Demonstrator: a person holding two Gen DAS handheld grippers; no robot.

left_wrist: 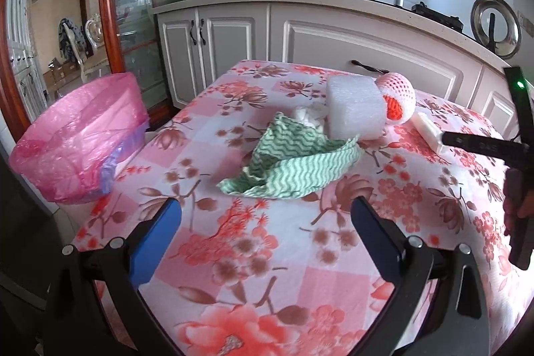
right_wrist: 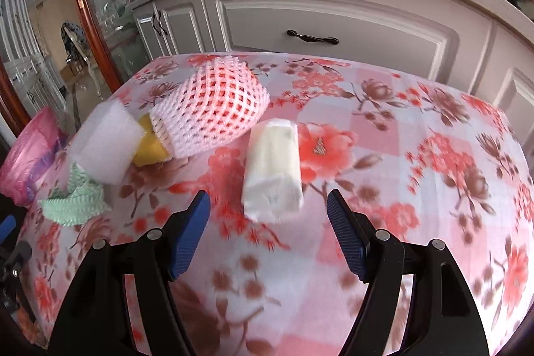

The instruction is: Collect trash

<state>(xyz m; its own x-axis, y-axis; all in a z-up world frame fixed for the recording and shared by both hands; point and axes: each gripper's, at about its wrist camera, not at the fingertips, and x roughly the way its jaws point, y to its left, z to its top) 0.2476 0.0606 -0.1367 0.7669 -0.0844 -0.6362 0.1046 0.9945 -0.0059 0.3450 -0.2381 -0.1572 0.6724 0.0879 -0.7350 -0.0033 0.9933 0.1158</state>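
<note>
On the floral tablecloth (left_wrist: 267,256) lie a green wavy cloth (left_wrist: 287,162), a crumpled white tissue (left_wrist: 308,115), a white foam block (left_wrist: 353,109), a pink foam fruit net (left_wrist: 398,97) and a white wrapped packet (left_wrist: 429,130). My left gripper (left_wrist: 267,222) is open and empty, just short of the green cloth. In the right wrist view my right gripper (right_wrist: 268,209) is open with the white packet (right_wrist: 273,169) just ahead of its fingertips. The fruit net (right_wrist: 210,112), foam block (right_wrist: 105,145) and green cloth (right_wrist: 75,201) lie to its left.
A bin lined with a pink bag (left_wrist: 80,139) stands off the table's left edge; it also shows in the right wrist view (right_wrist: 26,162). Grey kitchen cabinets (left_wrist: 333,39) run behind the table. A glass display cabinet (left_wrist: 133,5) stands at the back left.
</note>
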